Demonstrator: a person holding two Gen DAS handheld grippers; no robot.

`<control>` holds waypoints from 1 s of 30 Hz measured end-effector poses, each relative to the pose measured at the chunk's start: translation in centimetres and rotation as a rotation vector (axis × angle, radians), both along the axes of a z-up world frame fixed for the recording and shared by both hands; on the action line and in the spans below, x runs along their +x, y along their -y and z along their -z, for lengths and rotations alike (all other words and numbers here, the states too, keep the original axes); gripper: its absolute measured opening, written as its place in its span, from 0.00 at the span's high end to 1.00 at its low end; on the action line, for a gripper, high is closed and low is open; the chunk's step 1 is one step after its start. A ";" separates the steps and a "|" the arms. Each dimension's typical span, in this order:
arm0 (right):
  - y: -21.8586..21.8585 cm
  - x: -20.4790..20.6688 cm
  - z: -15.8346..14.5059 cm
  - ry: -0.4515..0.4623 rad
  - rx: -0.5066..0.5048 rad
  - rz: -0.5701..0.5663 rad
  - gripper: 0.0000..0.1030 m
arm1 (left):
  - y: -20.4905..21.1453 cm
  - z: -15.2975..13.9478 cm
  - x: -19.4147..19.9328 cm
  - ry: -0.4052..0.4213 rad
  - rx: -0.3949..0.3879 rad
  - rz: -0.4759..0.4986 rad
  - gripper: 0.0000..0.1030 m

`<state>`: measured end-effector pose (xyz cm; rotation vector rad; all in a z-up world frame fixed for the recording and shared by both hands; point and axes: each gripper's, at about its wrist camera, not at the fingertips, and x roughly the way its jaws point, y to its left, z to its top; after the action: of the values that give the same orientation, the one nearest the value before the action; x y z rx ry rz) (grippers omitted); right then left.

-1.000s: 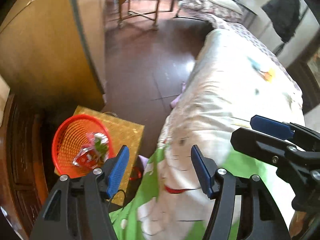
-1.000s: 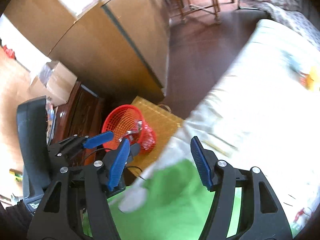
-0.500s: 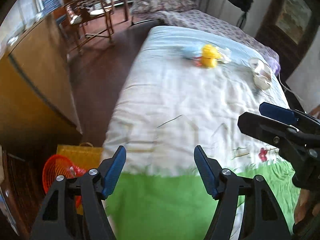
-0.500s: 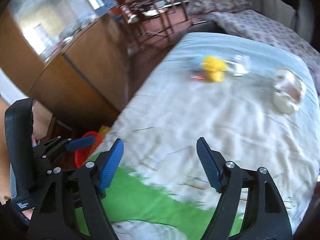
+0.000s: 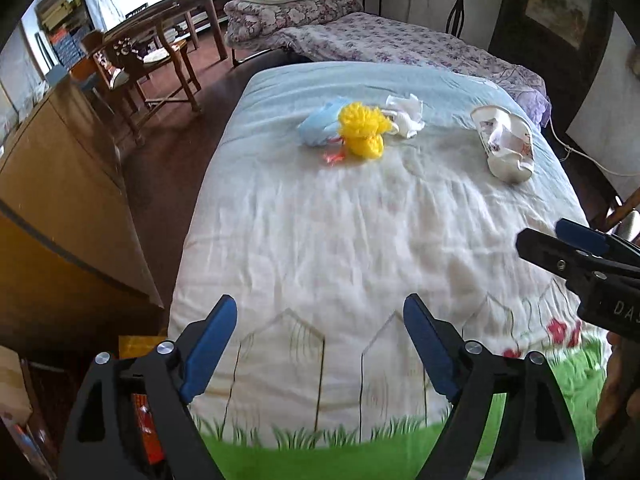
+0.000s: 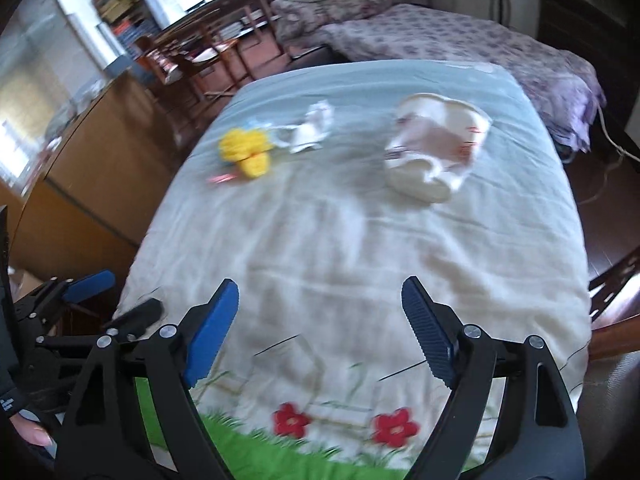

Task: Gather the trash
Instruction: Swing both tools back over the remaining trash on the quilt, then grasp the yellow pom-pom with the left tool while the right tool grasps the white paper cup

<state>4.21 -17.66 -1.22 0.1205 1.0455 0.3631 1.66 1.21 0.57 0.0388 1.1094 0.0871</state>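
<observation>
My left hand-held gripper (image 5: 316, 344) fills the bottom of its frame, jaws opening wide with nothing between them, only the bed (image 5: 320, 240) below. My right hand-held gripper (image 6: 316, 324) sits the same way at the bottom of its own frame, jaws opening, nothing held; it also shows at the right edge of the left view.

The trash lies on the far half of the bed, in the upper middle of both frames. In the left view a yellow wad (image 5: 362, 130) sits at upper centre, touching a pale blue wad (image 5: 318, 126) on its left, with a small red scrap (image 5: 334, 157) just below them. A white crumpled tissue (image 5: 406, 114) lies just right of the yellow one. Well apart, toward the upper right, is a white wrapper (image 5: 506, 146) with printed marks (blurred in the right view, so I cannot read it).

At the lower left of the left view, beside the bed, a bit of red basket (image 5: 146, 428) shows behind my gripper, below a wooden cabinet (image 5: 60, 200). A second bed (image 5: 392, 40) with a flowered cover runs across the top.
</observation>
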 end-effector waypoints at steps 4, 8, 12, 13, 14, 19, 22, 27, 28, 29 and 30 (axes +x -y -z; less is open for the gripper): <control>1.2 1.3 0.7 -0.006 -0.006 0.045 0.21 | 0.4 0.2 2.0 0.004 0.032 0.012 0.17; 2.4 2.4 0.9 -0.010 -0.013 0.083 0.21 | 0.5 0.4 3.6 0.004 0.031 0.012 0.16; 3.1 3.4 1.1 -0.005 -0.021 0.115 0.19 | 0.6 0.7 5.0 0.000 0.034 0.015 0.16; 3.2 3.8 1.1 -0.002 -0.027 0.122 0.19 | 0.7 0.8 5.4 -0.002 0.036 0.016 0.16; 3.3 4.2 1.2 0.000 -0.032 0.127 0.18 | 0.7 0.9 5.8 -0.003 0.037 0.017 0.15; 3.5 6.2 1.4 0.006 -0.045 0.144 0.17 | 1.2 1.3 8.0 0.002 0.070 0.022 0.14; 3.5 7.6 1.7 0.004 -0.057 0.161 0.17 | 1.3 1.6 9.4 0.013 0.083 0.021 0.13; 2.5 10.4 2.4 -0.007 -0.074 0.172 0.17 | 1.0 1.9 11.8 0.021 0.068 0.009 0.13; 2.3 10.8 2.6 -0.014 -0.074 0.173 0.17 | 0.7 2.0 12.2 0.021 0.056 0.002 0.13; 2.1 11.4 3.0 -0.024 -0.079 0.175 0.17 | 0.4 2.1 12.5 0.018 0.049 -0.004 0.13; 1.8 11.8 3.3 -0.031 -0.087 0.175 0.17 | 0.2 2.3 13.0 0.013 0.045 -0.012 0.13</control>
<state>16.03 -19.49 -4.49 0.1387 1.0709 0.1574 14.61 1.03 -1.73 0.0718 1.0944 0.1228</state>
